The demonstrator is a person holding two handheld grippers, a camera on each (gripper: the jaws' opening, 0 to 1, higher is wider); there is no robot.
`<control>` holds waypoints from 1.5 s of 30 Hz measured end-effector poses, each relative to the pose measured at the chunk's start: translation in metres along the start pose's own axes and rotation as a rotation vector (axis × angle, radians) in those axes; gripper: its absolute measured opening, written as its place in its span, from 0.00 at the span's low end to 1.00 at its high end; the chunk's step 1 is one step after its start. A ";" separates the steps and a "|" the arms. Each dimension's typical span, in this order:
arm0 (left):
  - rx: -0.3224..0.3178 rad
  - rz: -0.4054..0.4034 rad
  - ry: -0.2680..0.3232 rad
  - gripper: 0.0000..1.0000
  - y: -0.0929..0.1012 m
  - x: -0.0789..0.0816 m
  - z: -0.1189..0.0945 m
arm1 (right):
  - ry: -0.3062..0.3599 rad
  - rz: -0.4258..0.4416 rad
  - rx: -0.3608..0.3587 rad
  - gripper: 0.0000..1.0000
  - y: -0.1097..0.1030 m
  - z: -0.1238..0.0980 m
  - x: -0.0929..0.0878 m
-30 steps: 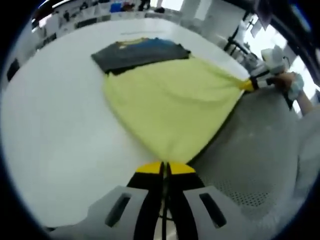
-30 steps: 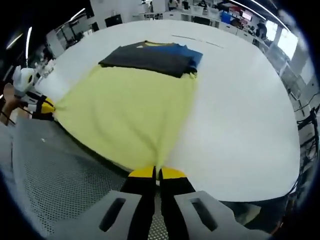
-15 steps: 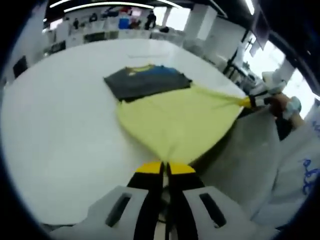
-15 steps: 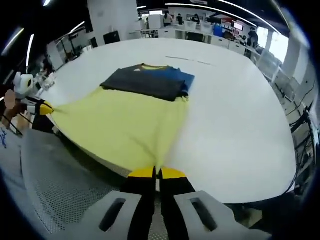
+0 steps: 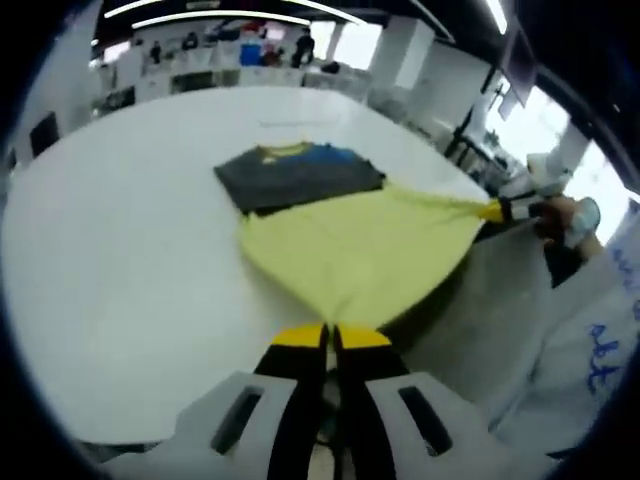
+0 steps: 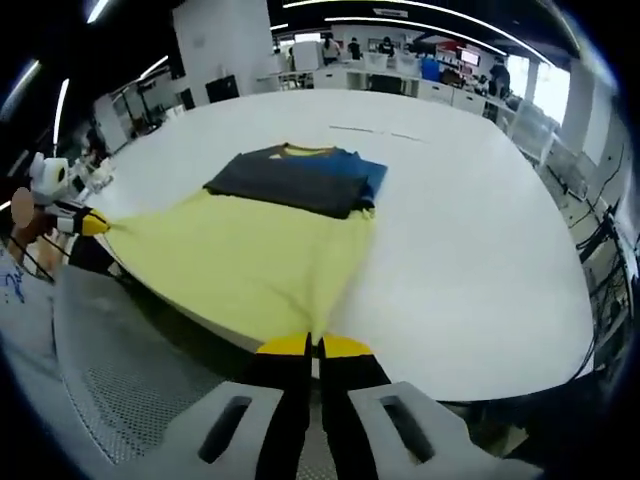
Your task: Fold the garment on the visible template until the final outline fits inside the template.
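Stretching step in hand: yellow garment (image 5: pixel 360 255) held taut between both tools, its near edge lifted off the front rim of the white table (image 5: pixel 120 280).

- Left gripper (image 5: pixel 331 336): jaws pressed together on one near corner of the yellow cloth, which fans out from the yellow tips. Seen at the left of the right gripper view (image 6: pixel 92 224), pinching the same edge.
- Right gripper (image 6: pixel 315 346): jaws likewise closed on the other near corner; seen at the right of the left gripper view (image 5: pixel 495 209), held by a person's hand (image 5: pixel 565 215).
- Garment: far portion lies on the table and reaches up to the stack; near portion hangs in the air past the table edge.
- Dark folded stack (image 6: pixel 300 178): grey, blue and yellow layers, at the garment's far edge.
- Template: no outline can be made out on the table.

Judgement: fold not yet made. Next move likely calls for carrying both corners forward together, evenly, to lay the near edge over the far part without dragging the stack.
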State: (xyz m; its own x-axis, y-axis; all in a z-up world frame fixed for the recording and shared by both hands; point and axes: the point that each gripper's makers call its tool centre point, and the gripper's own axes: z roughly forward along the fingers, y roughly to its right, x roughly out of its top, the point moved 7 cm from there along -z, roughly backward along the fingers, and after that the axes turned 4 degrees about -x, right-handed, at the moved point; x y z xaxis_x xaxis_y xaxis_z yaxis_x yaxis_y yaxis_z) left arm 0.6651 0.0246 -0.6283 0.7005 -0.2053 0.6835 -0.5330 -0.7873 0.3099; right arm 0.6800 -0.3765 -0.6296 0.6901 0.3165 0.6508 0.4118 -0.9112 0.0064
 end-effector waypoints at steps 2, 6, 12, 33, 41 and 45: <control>-0.005 0.002 0.007 0.00 0.002 0.001 -0.004 | 0.004 -0.005 -0.003 0.03 -0.001 -0.004 0.002; -0.011 0.013 0.019 0.00 0.007 0.003 -0.012 | 0.017 -0.020 -0.012 0.03 -0.002 -0.014 0.006; -0.010 0.041 0.040 0.00 0.012 0.010 -0.023 | 0.039 -0.047 -0.026 0.02 -0.006 -0.027 0.014; -0.028 0.100 0.114 0.00 0.033 0.036 -0.052 | 0.129 -0.057 -0.077 0.02 0.003 -0.060 0.024; -0.045 0.113 0.182 0.00 0.039 0.048 -0.070 | 0.179 -0.073 -0.102 0.02 0.002 -0.079 0.034; -0.045 0.131 0.198 0.00 0.044 0.051 -0.078 | 0.201 -0.086 -0.114 0.02 -0.001 -0.086 0.038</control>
State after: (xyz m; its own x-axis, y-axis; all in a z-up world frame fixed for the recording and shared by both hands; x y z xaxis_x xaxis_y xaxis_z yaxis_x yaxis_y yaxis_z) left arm 0.6405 0.0245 -0.5286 0.5197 -0.1824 0.8346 -0.6371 -0.7336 0.2365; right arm 0.6546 -0.3858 -0.5398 0.5186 0.3453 0.7822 0.3861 -0.9108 0.1461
